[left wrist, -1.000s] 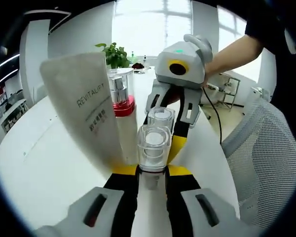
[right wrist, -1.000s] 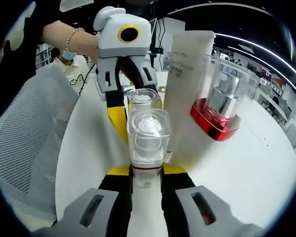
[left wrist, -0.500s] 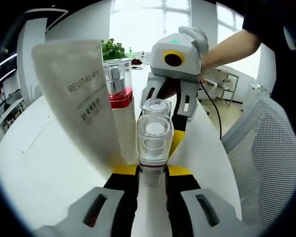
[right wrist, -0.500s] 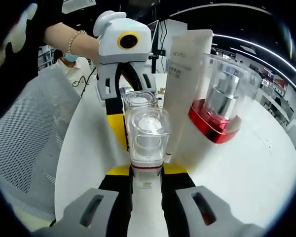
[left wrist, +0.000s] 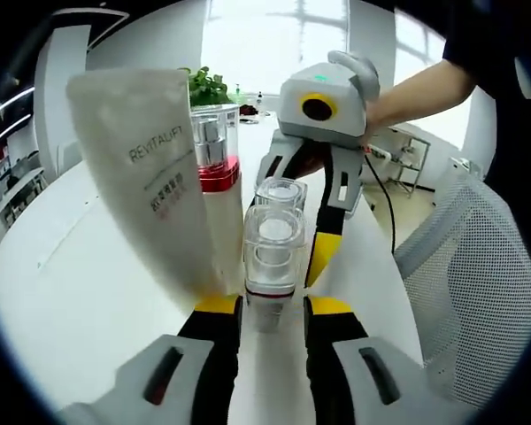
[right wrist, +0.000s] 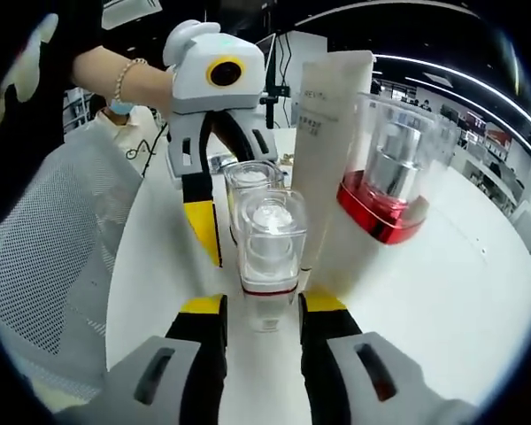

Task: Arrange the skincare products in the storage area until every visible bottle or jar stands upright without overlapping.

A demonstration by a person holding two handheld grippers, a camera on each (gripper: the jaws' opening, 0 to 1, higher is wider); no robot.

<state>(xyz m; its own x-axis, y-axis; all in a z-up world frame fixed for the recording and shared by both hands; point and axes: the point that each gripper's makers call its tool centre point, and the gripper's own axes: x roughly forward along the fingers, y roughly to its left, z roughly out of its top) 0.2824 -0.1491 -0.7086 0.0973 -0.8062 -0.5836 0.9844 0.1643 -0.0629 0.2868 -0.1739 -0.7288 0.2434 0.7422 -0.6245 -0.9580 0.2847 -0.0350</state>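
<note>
1. On the white tabletop (left wrist: 80,292), four skincare products are standing upright in a tight cluster: two clear-capped bottles, a white tube and a red-based bottle.
2. Seen in the left gripper view, the left tool (left wrist: 273,312) is sitting at 6 o'clock with its yellow-tipped jaws spread a little, one on each side of the near clear-capped bottle (left wrist: 273,257); a slim gap is showing on both sides, so nothing is being held.
3. Just past that bottle, toward 12 o'clock, the second clear-capped bottle (left wrist: 280,192) is standing, and the two are overlapping in the view, so I cannot tell whether they are touching.
4. At 10 o'clock the white tube (left wrist: 155,186) marked REVITALIFT is leaning slightly, with the red-based bottle (left wrist: 215,150) right beside it.
5. Coming in from 1 o'clock, the right tool (left wrist: 310,226) is reaching down around the far bottle, gripped by a person's hand (left wrist: 376,111).
6. Seen in the right gripper view, the right tool (right wrist: 259,317) is likewise slightly parted around its nearest bottle (right wrist: 270,250), not clamping it.
7. Beyond it, the other bottle (right wrist: 248,190), the tube (right wrist: 327,142) and the red-based bottle (right wrist: 391,177) are standing, with the left tool (right wrist: 226,199) descending from 11 o'clock.
</note>
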